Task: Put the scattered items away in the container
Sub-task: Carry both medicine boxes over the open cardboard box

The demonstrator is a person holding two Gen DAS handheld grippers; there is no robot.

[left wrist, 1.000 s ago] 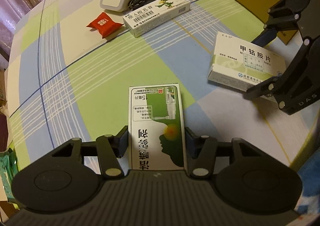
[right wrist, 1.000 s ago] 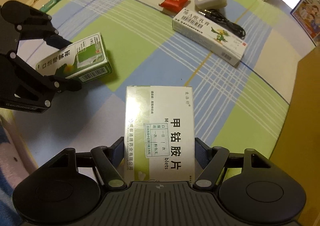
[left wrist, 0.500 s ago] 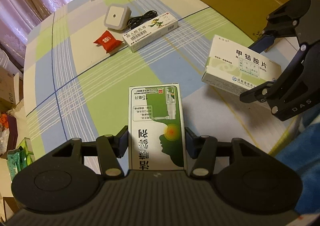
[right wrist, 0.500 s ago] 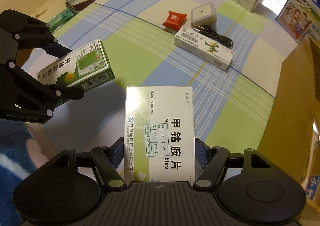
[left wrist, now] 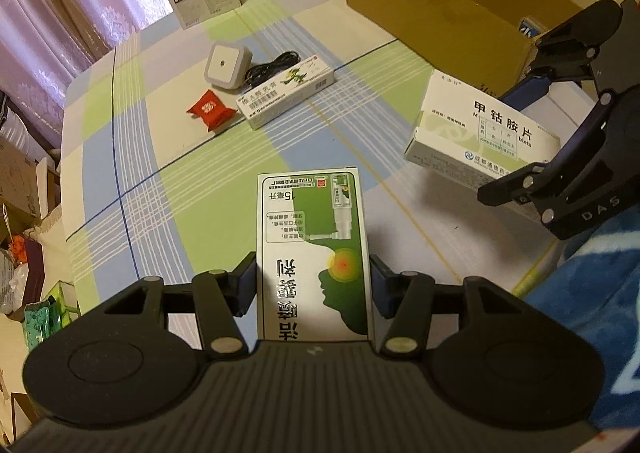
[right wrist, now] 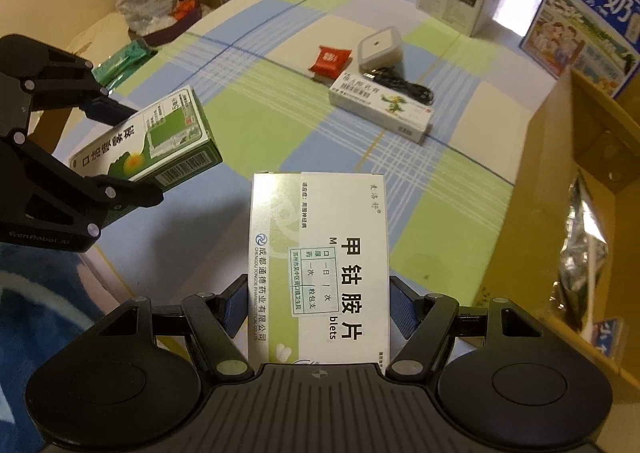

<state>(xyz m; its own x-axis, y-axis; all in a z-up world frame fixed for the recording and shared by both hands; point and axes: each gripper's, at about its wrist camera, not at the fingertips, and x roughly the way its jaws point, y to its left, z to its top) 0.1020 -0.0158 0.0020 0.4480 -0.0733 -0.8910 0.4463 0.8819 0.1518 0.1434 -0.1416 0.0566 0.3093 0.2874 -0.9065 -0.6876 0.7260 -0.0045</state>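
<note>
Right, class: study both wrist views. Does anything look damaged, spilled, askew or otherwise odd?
Nothing looks damaged or spilled. Both medicine boxes sit square in their tongs: the green spray box in the left tongs, the white tablet box in the right tongs. The red sachet, night light, cable and ointment box lie scattered on the tablecloth.

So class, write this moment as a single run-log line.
left gripper: holds green box | right gripper: holds white box | both lifted | cardboard box: open

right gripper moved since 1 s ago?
Yes. The right gripper, shut on the white box, has risen from the table, with the cardboard box interior now visible.
</note>
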